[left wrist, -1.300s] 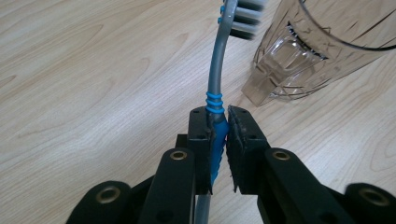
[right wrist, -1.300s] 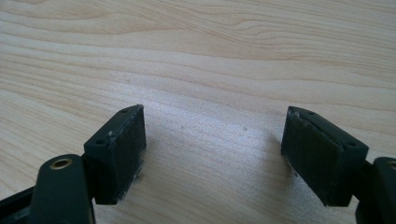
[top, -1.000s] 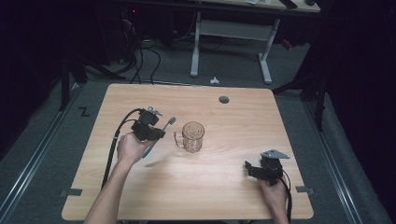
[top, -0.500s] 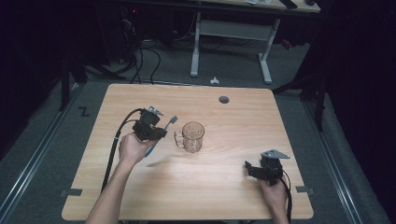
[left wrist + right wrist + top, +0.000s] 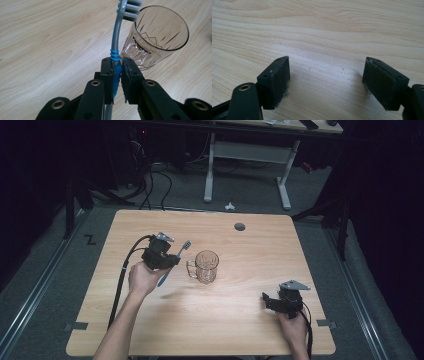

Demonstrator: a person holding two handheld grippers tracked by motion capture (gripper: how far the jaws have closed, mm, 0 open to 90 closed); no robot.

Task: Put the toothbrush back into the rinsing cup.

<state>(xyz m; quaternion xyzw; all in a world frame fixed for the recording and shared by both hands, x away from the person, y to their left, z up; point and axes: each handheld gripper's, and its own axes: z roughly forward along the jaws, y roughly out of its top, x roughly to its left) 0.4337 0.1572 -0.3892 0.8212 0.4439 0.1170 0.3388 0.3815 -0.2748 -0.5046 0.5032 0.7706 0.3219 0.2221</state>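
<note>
Blue and grey, the toothbrush [image 5: 115,60] is clamped between the jaws of the left gripper [image 5: 116,75], which grip it on its blue ribbed part. Its grey neck rises away from the jaws, and its bristled head lies close against the rim of the mug [image 5: 155,37], as seen from the left gripper view; whether head and rim touch cannot be told. In the high view the left gripper [image 5: 170,262] sits left of centre on the table [image 5: 150,330], held in the left hand [image 5: 142,279], with the toothbrush [image 5: 175,262] slanting up and to the right toward the mug [image 5: 206,266]. The brush head ends just short of the mug's handle, which points to the left. The mug is clear glass, stands upright near the middle of the table, and has a cut pattern in its wall.

Well apart from all this, the right gripper [image 5: 267,301] rests low near the table's right front corner, held in the right hand [image 5: 292,330]. Its jaws stand wide apart with nothing between them; in the right gripper view the right gripper [image 5: 325,80] has bare wood beneath it. A black cable trails from the left gripper down toward the table's front edge.
</note>
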